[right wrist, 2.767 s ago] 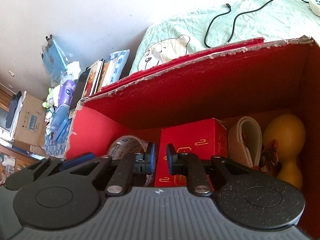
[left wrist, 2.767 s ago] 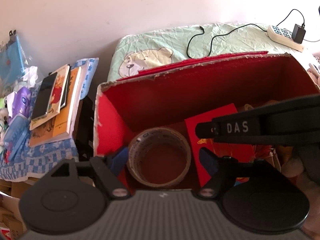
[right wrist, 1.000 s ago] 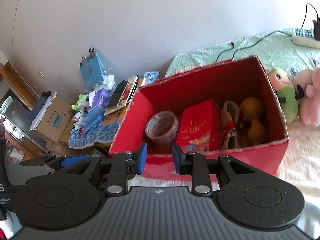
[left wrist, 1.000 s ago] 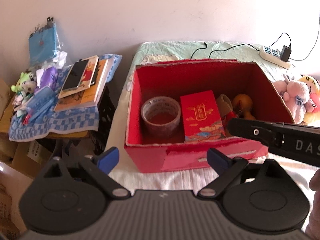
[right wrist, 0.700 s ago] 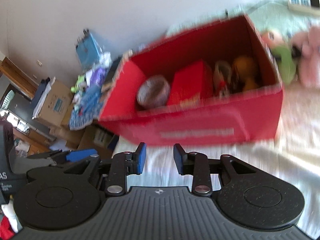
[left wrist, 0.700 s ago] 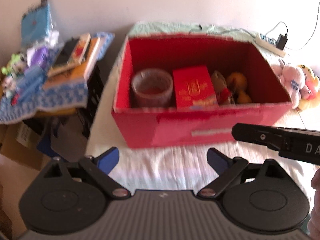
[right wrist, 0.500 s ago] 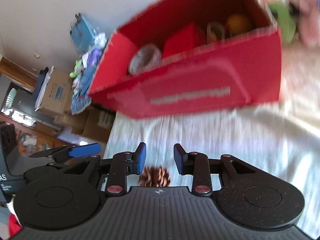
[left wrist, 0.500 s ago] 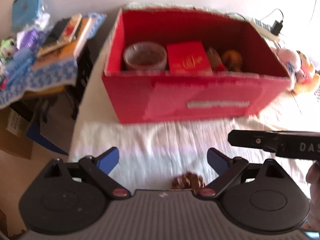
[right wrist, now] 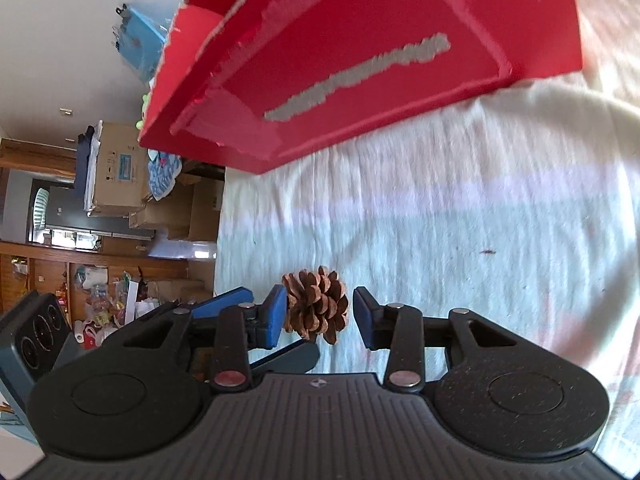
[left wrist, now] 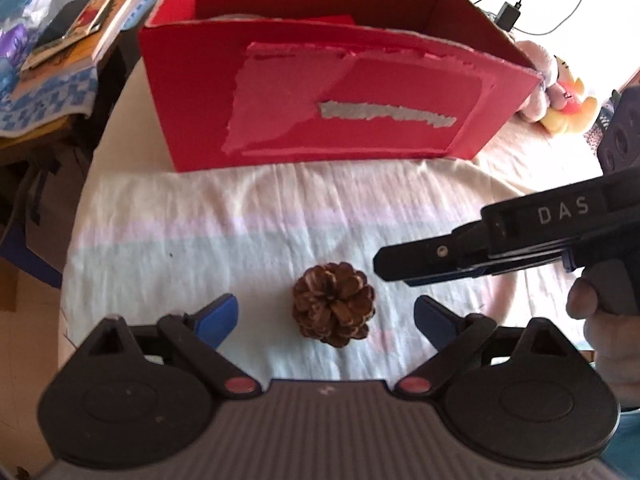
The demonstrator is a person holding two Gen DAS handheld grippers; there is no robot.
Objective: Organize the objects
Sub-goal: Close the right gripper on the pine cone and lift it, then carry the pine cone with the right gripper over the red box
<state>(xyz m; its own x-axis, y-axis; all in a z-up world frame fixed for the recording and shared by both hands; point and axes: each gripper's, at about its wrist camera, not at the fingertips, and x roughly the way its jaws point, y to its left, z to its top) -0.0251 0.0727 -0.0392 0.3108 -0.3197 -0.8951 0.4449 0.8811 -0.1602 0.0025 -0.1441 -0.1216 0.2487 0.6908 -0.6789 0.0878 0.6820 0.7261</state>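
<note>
The pine cone (left wrist: 333, 304) lies on the bed sheet (left wrist: 200, 240) before the red box (left wrist: 320, 92), light and brittle. Both tongs, left (left wrist: 326, 314) and right (right wrist: 320, 316), stand open around it, the right just widened; grip its middle gently.

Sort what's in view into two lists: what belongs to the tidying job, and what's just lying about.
Part of the job:
- pine cone on the bed sheet
- red box behind it
- right gripper, jaws just opening, either side of the cone without touching it
- left gripper, open

Just lying about:
- books on the side table
- plush toys
- charger
- cardboard boxes
</note>
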